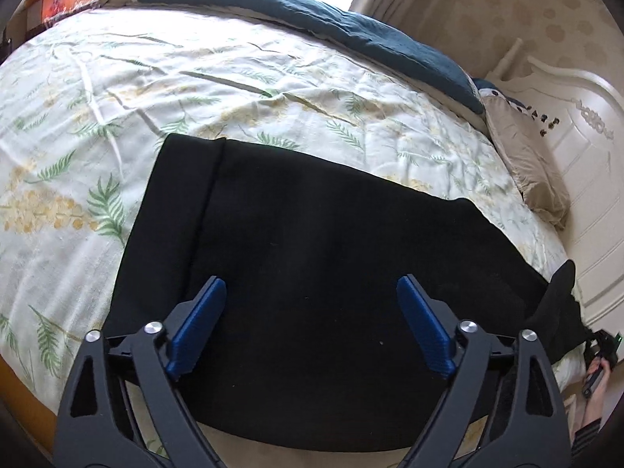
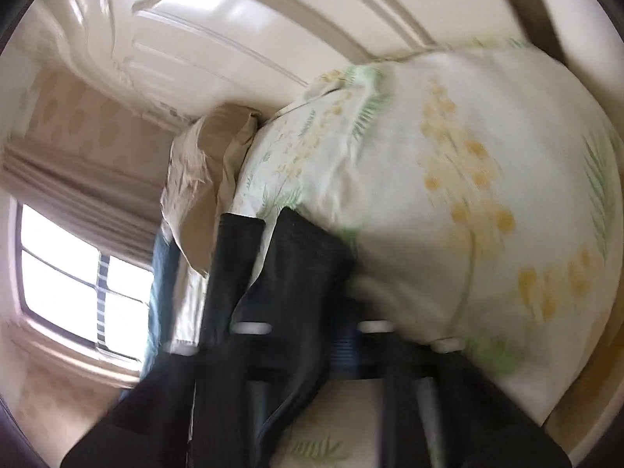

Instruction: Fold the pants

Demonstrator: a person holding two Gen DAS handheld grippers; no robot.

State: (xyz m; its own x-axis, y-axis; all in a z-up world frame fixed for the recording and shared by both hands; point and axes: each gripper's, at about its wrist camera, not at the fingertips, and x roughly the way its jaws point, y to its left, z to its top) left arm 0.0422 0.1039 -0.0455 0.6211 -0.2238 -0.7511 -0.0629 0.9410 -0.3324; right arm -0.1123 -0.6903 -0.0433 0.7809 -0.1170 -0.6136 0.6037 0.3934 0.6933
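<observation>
Black pants [image 1: 304, 234] lie spread flat across a floral bedspread [image 1: 117, 89]. My left gripper [image 1: 311, 290] hovers just above them near the bed's front edge, with its blue pads [image 1: 197, 323] wide apart and empty. In the blurred right wrist view, a corner of the black pants [image 2: 288, 269] hangs bunched between the fingers of my right gripper [image 2: 312, 331], which is shut on it and lifts it off the bed. In the left wrist view that lifted end [image 1: 557, 292] shows at the far right, with the right gripper [image 1: 602, 345] just below it.
A dark teal blanket [image 1: 312, 19] lies along the far side of the bed. A beige pillow [image 1: 522, 156] rests against the white headboard [image 1: 585, 124] at the right. A window [image 2: 66, 280] and curtain stand behind the bed.
</observation>
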